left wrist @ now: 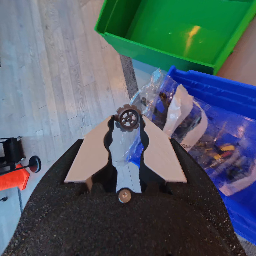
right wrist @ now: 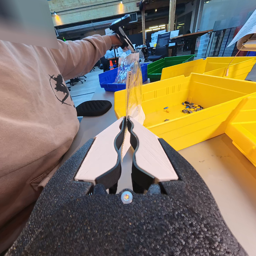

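1. Pinching a dark gear (left wrist: 127,120) at its rim, the left gripper (left wrist: 127,117) has its tips closed on the toothed edge, held up over a blue bin (left wrist: 216,85) with a clear bag (left wrist: 194,124) draped in it.
2. Over on the other side, the right gripper (right wrist: 126,118) is clamped tight on the end of a clear bag (right wrist: 133,88), which stands up like a sail in front of a yellow bin (right wrist: 180,124).
3. Handling call: the gear looks light, hard and stiff, probably slick plastic, so the rim between teeth is the place to grip.
4. That film is limp, crinkly and slippery; the serrated sealed edge looks the firmest hold.
5. Small parts (right wrist: 192,108) lie loose in the yellow bin; a green bin (left wrist: 173,34) sits past the blue one.
6. Hard to read: whether the left tips also catch film behind the gear, what the blurred bits inside the bag are, and the far ends of the bins, which are cut off.
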The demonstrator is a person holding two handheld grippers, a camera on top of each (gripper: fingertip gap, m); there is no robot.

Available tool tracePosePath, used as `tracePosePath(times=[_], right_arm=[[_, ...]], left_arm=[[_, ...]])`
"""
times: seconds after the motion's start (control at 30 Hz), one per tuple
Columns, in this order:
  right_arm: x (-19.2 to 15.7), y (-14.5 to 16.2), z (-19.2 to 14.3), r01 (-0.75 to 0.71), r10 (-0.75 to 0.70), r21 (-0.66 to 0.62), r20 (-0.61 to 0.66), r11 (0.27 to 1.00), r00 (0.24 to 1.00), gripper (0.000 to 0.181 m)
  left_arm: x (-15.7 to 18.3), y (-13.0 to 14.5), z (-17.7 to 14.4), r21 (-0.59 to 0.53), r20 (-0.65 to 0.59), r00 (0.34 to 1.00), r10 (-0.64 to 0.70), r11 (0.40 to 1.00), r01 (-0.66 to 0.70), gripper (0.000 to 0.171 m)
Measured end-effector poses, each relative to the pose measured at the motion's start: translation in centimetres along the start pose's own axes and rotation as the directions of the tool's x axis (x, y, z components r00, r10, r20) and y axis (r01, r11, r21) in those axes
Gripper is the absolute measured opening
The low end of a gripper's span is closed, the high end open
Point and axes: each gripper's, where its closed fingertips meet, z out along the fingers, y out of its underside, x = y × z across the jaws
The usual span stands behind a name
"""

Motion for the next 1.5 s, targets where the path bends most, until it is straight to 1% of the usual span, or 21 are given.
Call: tracePosePath(times=[0.1, 0.17, 0.23, 0.33, 0.47, 0.53, 0.57, 0.6, 0.63, 0.8, 0.9, 0.97, 1.03, 1.17, 1.23, 1.3, 1.33, 1.37, 1.4, 1.43, 1.5], right_arm=[[0.3, 0.1, 0.0, -0.008, 0.008, -0.001, -0.001, 1.0, 1.0, 0.001], [0.4, 0.1, 0.2, -0.01, 0.01, -0.006, 0.002, 1.0, 1.0, 0.001], [0.4, 0.2, 0.3, -0.01, 0.01, -0.01, 0.004, 1.0, 1.0, 0.001], [0.4, 0.1, 0.4, -0.01, 0.01, -0.008, 0.006, 1.0, 1.0, 0.0], [0.3, -0.1, 0.4, -0.01, 0.01, 0.003, 0.0, 1.0, 1.0, 0.0], [0.3, 0.0, 0.3, -0.013, 0.013, 0.004, -0.004, 1.0, 1.0, 0.0], [0.4, 0.0, 0.3, -0.015, 0.015, 0.003, -0.006, 1.0, 1.0, 0.0], [0.4, 0.1, 0.3, -0.016, 0.016, 0.001, -0.007, 1.0, 1.0, 0.0], [0.5, 0.2, 0.3, -0.018, 0.018, 0.001, -0.008, 1.0, 1.0, 0.0], [0.7, 0.3, 0.3, -0.035, 0.035, 0.002, -0.001, 0.999, 0.999, 0.0], [0.8, 0.3, 0.3, -0.041, 0.041, 0.001, 0.003, 0.999, 0.999, 0.001], [0.8, 0.4, 0.3, -0.044, 0.044, 0.001, 0.004, 0.999, 0.999, 0.001], [0.9, 0.3, 0.4, -0.045, 0.045, 0.001, 0.003, 0.999, 0.999, 0.001], [1.0, 0.4, 0.5, -0.046, 0.046, -0.005, 0.002, 0.999, 0.999, 0.001], [1.0, 0.4, 0.5, -0.044, 0.044, -0.004, -0.001, 0.999, 0.999, 0.001], [1.0, 0.4, 0.5, -0.046, 0.046, -0.003, 0.0, 0.999, 0.999, 0.001], [1.1, 0.4, 0.5, -0.048, 0.048, -0.003, 0.001, 0.999, 0.999, 0.001], [1.1, 0.4, 0.6, -0.049, 0.049, -0.004, 0.001, 0.999, 0.999, 0.001], [1.1, 0.4, 0.6, -0.048, 0.048, -0.005, 0.001, 0.999, 0.999, 0.001], [1.2, 0.4, 0.6, -0.047, 0.047, -0.006, 0.0, 0.999, 0.999, 0.001], [1.1, 0.5, 0.7, -0.047, 0.047, -0.009, -0.001, 0.999, 0.999, 0.001]], left_arm=[[1.9, 0.8, -0.5, -0.047, -0.115, 0.993, 0.031, 0.998, -0.036, 0.036], [3.3, 1.6, -0.6, -0.09, -0.211, 0.977, 0.014, 0.995, -0.034, 0.036], [3.7, 2.2, -0.2, -0.121, -0.254, 0.967, -0.012, 0.992, -0.019, 0.036], [3.2, 2.4, 1.1, -0.155, -0.268, 0.96, -0.08, 0.987, 0.039, 0.036], [0.9, 1.3, 2.9, -0.15, -0.212, 0.956, -0.204, 0.973, 0.174, 0.036], [1.7, 1.2, 3.4, -0.178, -0.264, 0.933, -0.244, 0.963, 0.202, 0.036], [2.7, 1.5, 3.4, -0.214, -0.317, 0.914, -0.253, 0.958, 0.191, 0.037], [3.3, 1.9, 3.5, -0.241, -0.347, 0.905, -0.249, 0.955, 0.17, 0.037], [3.4, 2.0, 3.5, -0.242, -0.354, 0.905, -0.237, 0.958, 0.156, 0.037], [2.7, 0.7, 2.1, -0.134, -0.392, 0.882, -0.26, 0.965, 0.225, 0.041], [2.1, 0.7, 0.8, -0.076, -0.419, 0.866, -0.274, 0.961, 0.268, 0.04], [1.9, 0.9, 0.3, -0.058, -0.443, 0.848, -0.292, 0.953, 0.298, 0.04], [1.4, 1.5, 0.4, -0.052, -0.42, 0.859, -0.292, 0.953, 0.298, 0.039], [-0.6, 0.6, -0.2, 0.063, -0.381, 0.875, -0.297, 0.937, 0.345, 0.04], [-1.7, 1.0, -0.1, 0.067, -0.335, 0.89, -0.31, 0.934, 0.351, 0.044], [-2.5, 2.1, 0.7, 0.036, -0.277, 0.902, -0.332, 0.934, 0.355, 0.049], [-2.2, 2.5, 1.2, 0.011, -0.286, 0.897, -0.338, 0.935, 0.356, 0.054], [-1.7, 2.9, 1.9, -0.017, -0.296, 0.893, -0.339, 0.937, 0.35, 0.054], [-1.4, 3.3, 2.5, -0.042, -0.292, 0.896, -0.333, 0.941, 0.336, 0.051], [-1.0, 3.6, 3.1, -0.063, -0.293, 0.899, -0.326, 0.945, 0.322, 0.041], [0.2, 3.6, 3.5, -0.092, -0.346, 0.888, -0.304, 0.952, 0.29, 0.009]])
